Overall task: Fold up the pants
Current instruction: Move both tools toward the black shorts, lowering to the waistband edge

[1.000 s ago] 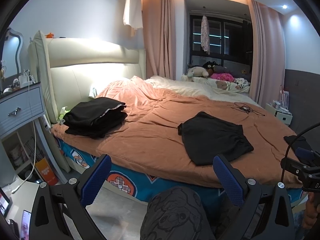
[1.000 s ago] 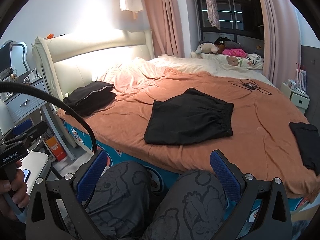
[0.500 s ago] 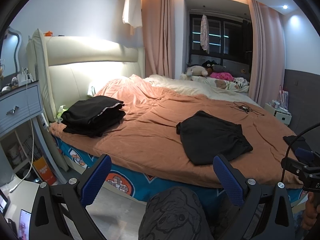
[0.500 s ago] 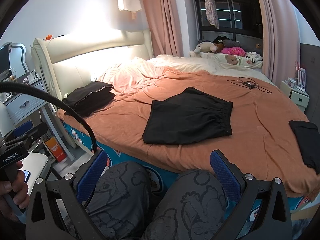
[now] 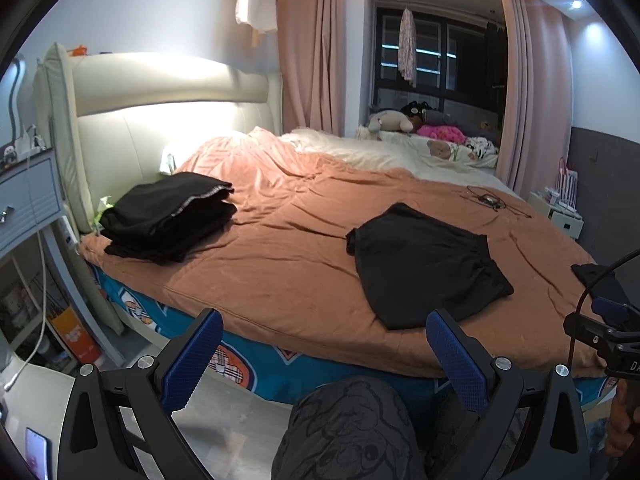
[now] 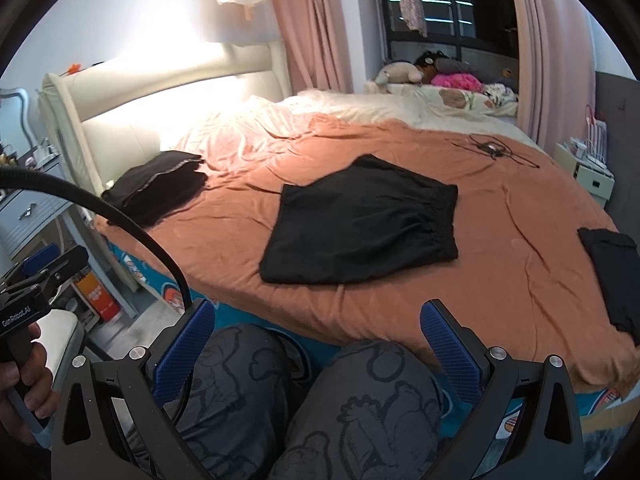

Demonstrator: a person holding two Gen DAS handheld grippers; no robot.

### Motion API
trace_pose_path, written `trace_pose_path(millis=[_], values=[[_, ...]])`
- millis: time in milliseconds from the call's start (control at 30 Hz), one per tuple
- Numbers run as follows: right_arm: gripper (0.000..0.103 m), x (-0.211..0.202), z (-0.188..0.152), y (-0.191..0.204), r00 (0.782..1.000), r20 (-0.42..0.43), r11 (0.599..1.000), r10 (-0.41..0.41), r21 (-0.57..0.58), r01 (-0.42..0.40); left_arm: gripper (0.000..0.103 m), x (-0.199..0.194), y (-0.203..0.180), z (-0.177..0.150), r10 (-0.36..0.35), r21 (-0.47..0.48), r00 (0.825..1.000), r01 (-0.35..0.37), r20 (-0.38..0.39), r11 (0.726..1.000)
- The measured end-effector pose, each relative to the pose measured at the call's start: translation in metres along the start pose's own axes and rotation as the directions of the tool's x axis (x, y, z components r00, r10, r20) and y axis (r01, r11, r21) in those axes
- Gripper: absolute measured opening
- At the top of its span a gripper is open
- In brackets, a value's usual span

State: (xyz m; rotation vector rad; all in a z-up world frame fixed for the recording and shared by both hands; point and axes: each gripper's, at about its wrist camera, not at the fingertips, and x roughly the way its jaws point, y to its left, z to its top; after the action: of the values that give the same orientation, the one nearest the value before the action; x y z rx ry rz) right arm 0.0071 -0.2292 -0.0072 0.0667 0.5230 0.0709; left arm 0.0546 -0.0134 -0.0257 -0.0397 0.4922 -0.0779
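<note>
The pants point(image 6: 360, 220), black and already folded into a flat rectangle, are laid on the orange cover point(image 6: 500, 208) near the bed's near edge, the gathered waistband turned to the right; no gripper is touching them. A stack point(image 5: 168, 216) of folded black clothes is seen at the far left, by the headboard point(image 5: 160, 92); another dark garment point(image 6: 616, 276) is laid at the right edge; a cable point(image 6: 492, 148) is left further back on the cover. Beyond it, soft toys point(image 5: 416, 120) are piled by the window. The left gripper point(image 5: 324, 360) is held wide open and empty, low in front of the bed, above a patterned knee point(image 5: 348, 428); the right gripper point(image 6: 316, 348) is likewise spread wide with nothing in it, above both knees, well short of the pants.
</note>
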Motion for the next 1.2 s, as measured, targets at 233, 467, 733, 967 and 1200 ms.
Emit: trace_pose_path(millis=[233,467,733,967,1200], values=[[0.103,0.028,0.017,-0.009,0.999,-0.046,0.999,-0.016,0.034,0.018,0.103,0.037,0.000,0.005,-0.019,-0.002,0.998,0.019,-0.059,1.000],[0.103,0.054,0.028,-0.019,0.997,-0.080,0.997,-0.013,0.074,0.019,0.103,0.073,-0.001,0.006,-0.039,-0.016,0.993,0.038,-0.111,0.999],[0.103,0.086,0.037,-0.043,0.996,-0.094,0.992,0.011,0.123,0.001,0.099,0.115,-0.003,0.004,-0.096,-0.055,0.978,0.088,-0.185,0.995],[0.103,0.112,0.038,-0.074,0.994,-0.106,0.981,0.037,0.194,-0.016,0.087,0.157,-0.009,0.000,-0.185,-0.113,0.944,0.159,-0.273,0.981],[0.093,0.133,0.037,-0.095,0.988,-0.147,0.973,0.055,0.231,-0.019,0.077,0.193,-0.023,-0.009,-0.270,-0.183,0.896,0.217,-0.353,0.959]])
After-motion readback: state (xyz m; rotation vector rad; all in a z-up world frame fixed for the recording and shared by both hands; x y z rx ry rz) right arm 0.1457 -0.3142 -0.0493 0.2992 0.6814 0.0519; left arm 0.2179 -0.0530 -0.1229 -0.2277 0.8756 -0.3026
